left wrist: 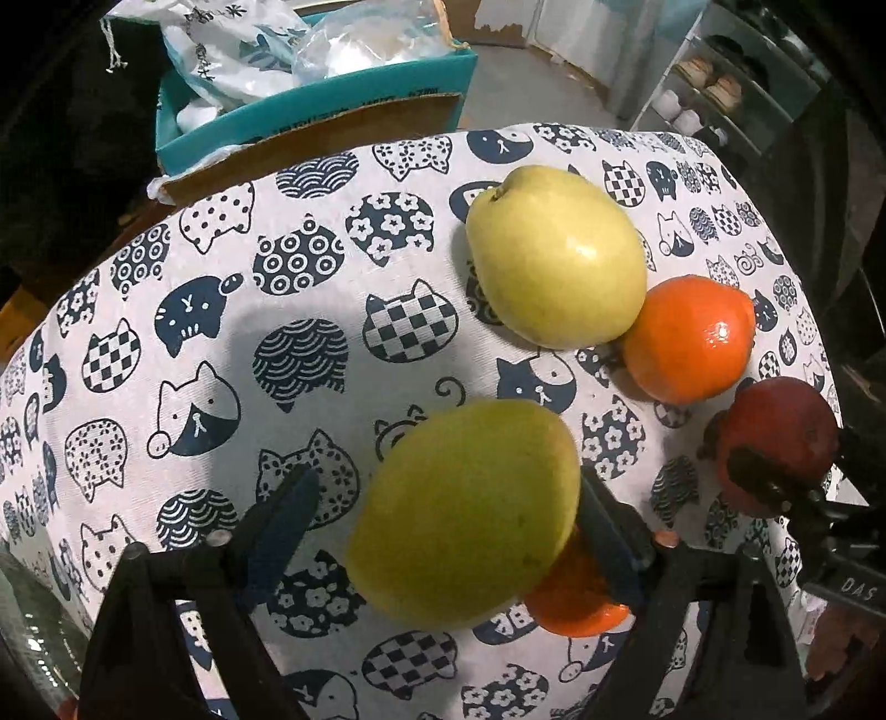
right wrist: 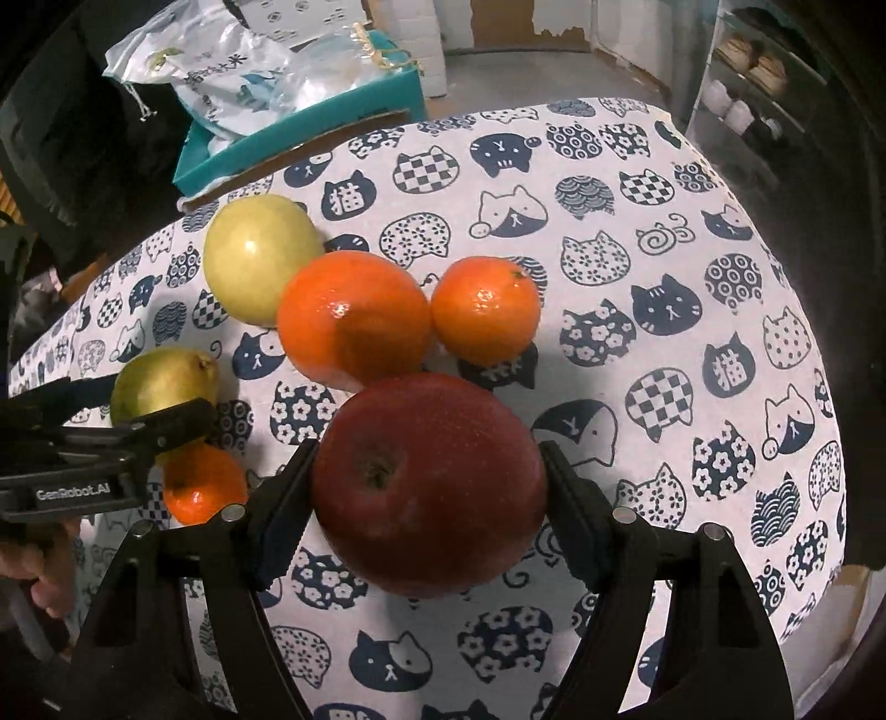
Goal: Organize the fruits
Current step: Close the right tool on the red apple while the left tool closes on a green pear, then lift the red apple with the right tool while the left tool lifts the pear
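A table draped in a white cloth printed with navy cat faces [right wrist: 637, 277] filled both views, with a bare floor and some shelving behind it. In the right wrist view the right gripper [right wrist: 429, 487] was clamped on a red apple [right wrist: 429, 487], both pads pressed to its flanks and the stem end turned toward the camera. In the left wrist view the left gripper [left wrist: 443, 509] straddled a green pear [left wrist: 465, 515]: the right pad [left wrist: 603, 526] lay against the fruit, while the left pad [left wrist: 288, 509] stood a little clear of it, so I could not tell whether the pear was truly gripped or only bracketed. On the cloth a yellow pear [left wrist: 554, 255] touched a large orange [left wrist: 689, 338], with a second orange [right wrist: 486, 313] just beside that, and a small orange [right wrist: 202, 484] lay under the green pear. To do this step well, each hand would probably need to keep the round fruit centred between the pads, avoid squeezing hard enough to bruise it, and set it down next to its own kind without nudging the oranges, which looked ready to roll. The only container in sight was a teal cardboard box [left wrist: 310, 119] beyond the table's far edge, holding a printed white sack [left wrist: 221, 50] and clear plastic bags [left wrist: 376, 39]; no fruit was visible in it.
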`<state>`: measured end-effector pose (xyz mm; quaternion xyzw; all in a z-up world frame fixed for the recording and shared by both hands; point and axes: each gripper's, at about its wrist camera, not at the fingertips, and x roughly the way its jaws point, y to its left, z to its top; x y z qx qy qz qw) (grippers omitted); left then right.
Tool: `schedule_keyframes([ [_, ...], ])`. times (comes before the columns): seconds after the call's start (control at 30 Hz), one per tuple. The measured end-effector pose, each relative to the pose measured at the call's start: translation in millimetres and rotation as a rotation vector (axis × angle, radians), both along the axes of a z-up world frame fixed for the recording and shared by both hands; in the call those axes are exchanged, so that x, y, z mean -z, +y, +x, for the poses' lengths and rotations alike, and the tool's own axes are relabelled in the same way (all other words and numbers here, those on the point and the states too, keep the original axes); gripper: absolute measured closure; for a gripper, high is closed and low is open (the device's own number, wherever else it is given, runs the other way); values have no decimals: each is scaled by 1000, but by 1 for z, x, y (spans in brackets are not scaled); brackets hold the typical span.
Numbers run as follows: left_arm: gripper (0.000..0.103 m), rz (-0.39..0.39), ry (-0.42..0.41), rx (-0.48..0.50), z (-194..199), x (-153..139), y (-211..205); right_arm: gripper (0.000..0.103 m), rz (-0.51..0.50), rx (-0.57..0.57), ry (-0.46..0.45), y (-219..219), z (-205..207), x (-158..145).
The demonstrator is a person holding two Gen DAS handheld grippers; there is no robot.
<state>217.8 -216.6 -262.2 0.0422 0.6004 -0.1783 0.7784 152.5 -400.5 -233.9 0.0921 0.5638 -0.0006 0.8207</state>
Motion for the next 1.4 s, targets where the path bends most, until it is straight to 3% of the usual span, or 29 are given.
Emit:
schedule_keyframes([
  [0.1,21,-25,-6,17,-1,1,1,27,-1,-4,1,0,0,0],
  [0.17,32,-36,-10,46,-3,1,-1,27,-2,-5,1,1,-1,-1],
  [0.63,34,-3,-89,55,-17,-19,3,26,-41,-32,-59,14,2,-17],
  [1.4,36,-92,-284,47,-51,-121,6,26,-37,-48,-271,23,-14,-102],
])
